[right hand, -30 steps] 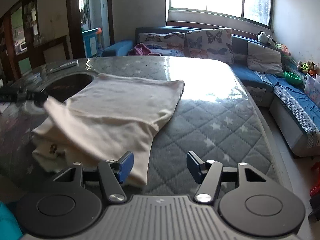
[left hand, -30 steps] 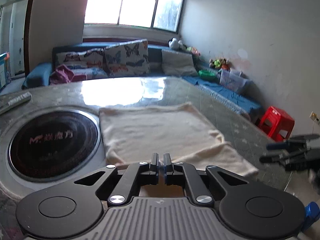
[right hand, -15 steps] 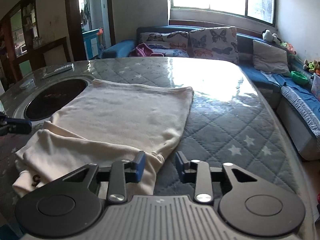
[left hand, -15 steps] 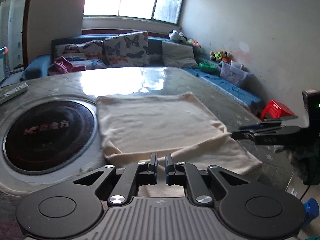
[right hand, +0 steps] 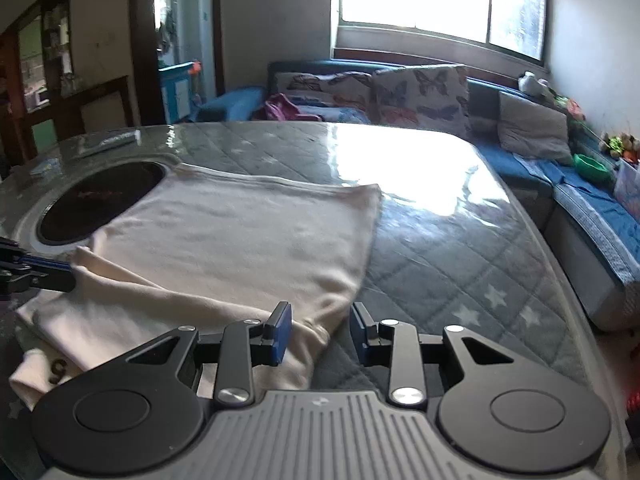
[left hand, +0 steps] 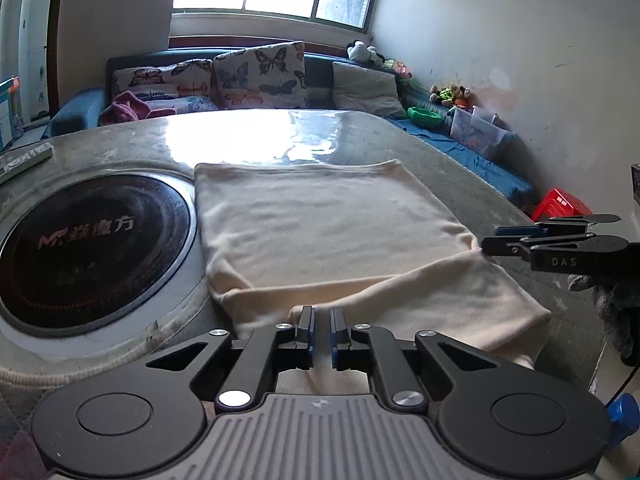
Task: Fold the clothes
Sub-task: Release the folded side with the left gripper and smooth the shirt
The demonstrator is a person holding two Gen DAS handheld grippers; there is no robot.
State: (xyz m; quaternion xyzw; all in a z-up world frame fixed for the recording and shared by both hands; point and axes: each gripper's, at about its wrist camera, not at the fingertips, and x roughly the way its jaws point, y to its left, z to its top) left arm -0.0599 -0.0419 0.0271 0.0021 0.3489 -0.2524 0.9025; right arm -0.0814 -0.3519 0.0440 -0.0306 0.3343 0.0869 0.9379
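The cream garment (left hand: 332, 236) lies flat on the quilted table cover (right hand: 460, 280), just right of the round black cooktop (left hand: 88, 244) set in the table, and its near edge is already folded over as a band. The left gripper (left hand: 320, 320) has its jaws pressed almost together on a thin piece of this near edge. The right gripper (right hand: 320, 324) is spread part way; its jaws have just been closing, and the corner of the cloth lies between them, but the pads do not seem to press it yet.

To do this step well, I think the right gripper should close fully on the corner before any lift, and then both hands should rise together and keep the edge straight, so the fold does not go crooked.

Beyond the cooktop the table cover shines under a clear sheet. Behind it stands a blue sofa (right hand: 600, 200) with butterfly cushions (left hand: 260, 76), under a bright window (right hand: 440, 0).
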